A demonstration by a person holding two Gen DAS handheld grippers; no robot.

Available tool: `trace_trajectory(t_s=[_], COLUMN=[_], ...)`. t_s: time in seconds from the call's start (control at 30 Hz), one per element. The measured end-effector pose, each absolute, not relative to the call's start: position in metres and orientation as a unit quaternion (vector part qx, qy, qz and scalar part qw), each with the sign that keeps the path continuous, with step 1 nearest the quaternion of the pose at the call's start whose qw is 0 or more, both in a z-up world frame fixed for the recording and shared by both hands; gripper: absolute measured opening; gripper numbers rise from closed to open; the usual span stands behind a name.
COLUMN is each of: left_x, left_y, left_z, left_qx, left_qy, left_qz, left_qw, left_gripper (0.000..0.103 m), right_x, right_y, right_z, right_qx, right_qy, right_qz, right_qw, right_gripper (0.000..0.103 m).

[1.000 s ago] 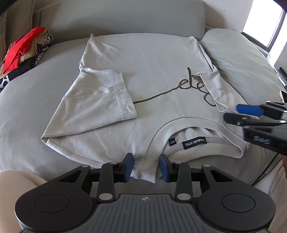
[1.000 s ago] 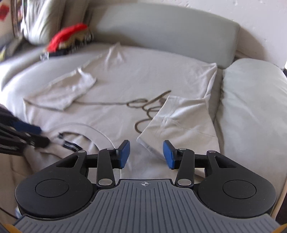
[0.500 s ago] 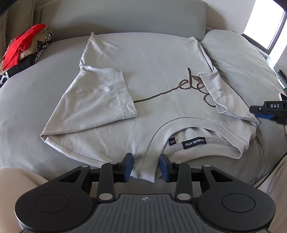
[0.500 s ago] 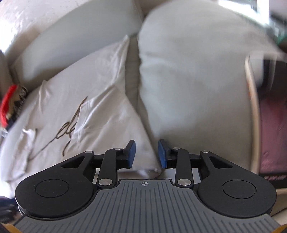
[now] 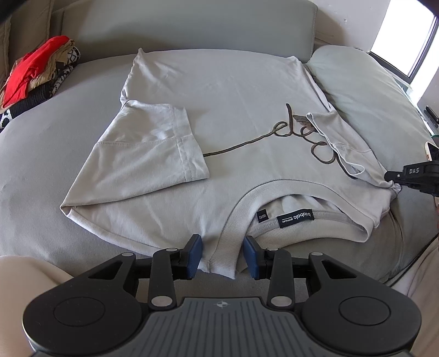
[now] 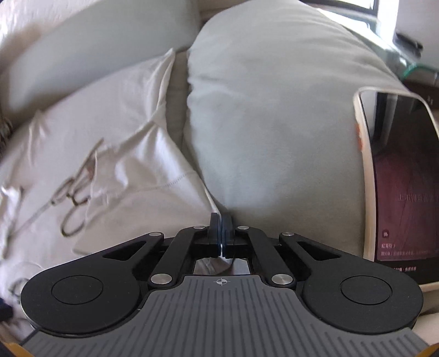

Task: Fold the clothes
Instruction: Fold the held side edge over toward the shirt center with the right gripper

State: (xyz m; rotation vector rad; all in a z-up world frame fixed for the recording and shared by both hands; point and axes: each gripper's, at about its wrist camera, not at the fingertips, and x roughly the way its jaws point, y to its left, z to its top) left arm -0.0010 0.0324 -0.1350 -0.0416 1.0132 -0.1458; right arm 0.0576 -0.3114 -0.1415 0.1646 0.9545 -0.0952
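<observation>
- Your right claw, parted half a second ago, has now pinched the grey T-shirt at its shoulder edge beside the cushion.
- Your left claw stays wide, the ribbed collar between its fingers; the shirt lies flat ahead.

A home living room: grey sofa, plump cushion, heap of clothes, phone.

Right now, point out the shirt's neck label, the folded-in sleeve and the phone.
neck label [image 5: 295, 218]: left wrist view, middle of the black tag.
folded-in sleeve [image 5: 153, 145]: left wrist view, centre of the sleeve panel.
phone [image 6: 403, 175]: right wrist view, dark screen.
</observation>
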Motion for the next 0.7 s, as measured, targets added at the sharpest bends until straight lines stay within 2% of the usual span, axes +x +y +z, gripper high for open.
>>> trace_trajectory(t_s=[0.07, 0.13, 0.2, 0.23, 0.33, 0.57, 0.7], left_x=[-0.001, -0.002, -0.002, -0.002, -0.002, 0.026, 0.039], left_y=[0.032, 0.032, 0.032, 0.032, 0.032, 0.034, 0.031], left_z=[-0.133, -0.131, -0.129, -0.128, -0.124, -0.112, -0.117], left_qx=[-0.019, -0.018, -0.017, -0.016, -0.014, 0.001, -0.005], left_qy=[0.483, 0.481, 0.479, 0.478, 0.474, 0.450, 0.452], left_qz=[-0.071, -0.071, -0.072, -0.072, -0.074, -0.069, -0.073], left_qw=[0.873, 0.874, 0.875, 0.875, 0.877, 0.890, 0.889], left_gripper=[0.036, 0.036, 0.036, 0.036, 0.035, 0.035, 0.035], right_x=[0.058, 0.053, 0.047, 0.048, 0.060, 0.147, 0.177], right_y=[-0.307, -0.306, -0.303, -0.302, -0.300, -0.297, -0.281], right_z=[-0.139, -0.130, -0.114, -0.108, -0.093, -0.127, -0.139], right_qx=[0.066, 0.072, 0.074, 0.080, 0.103, 0.167, 0.129], right_qy=[0.465, 0.462, 0.432, 0.410, 0.362, 0.402, 0.401], right_qz=[-0.051, -0.065, -0.082, -0.076, -0.043, 0.027, 0.065], right_qw=[0.881, 0.882, 0.895, 0.905, 0.925, 0.900, 0.904], right_gripper=[0.001, 0.011, 0.028, 0.031, 0.032, 0.031, 0.031])
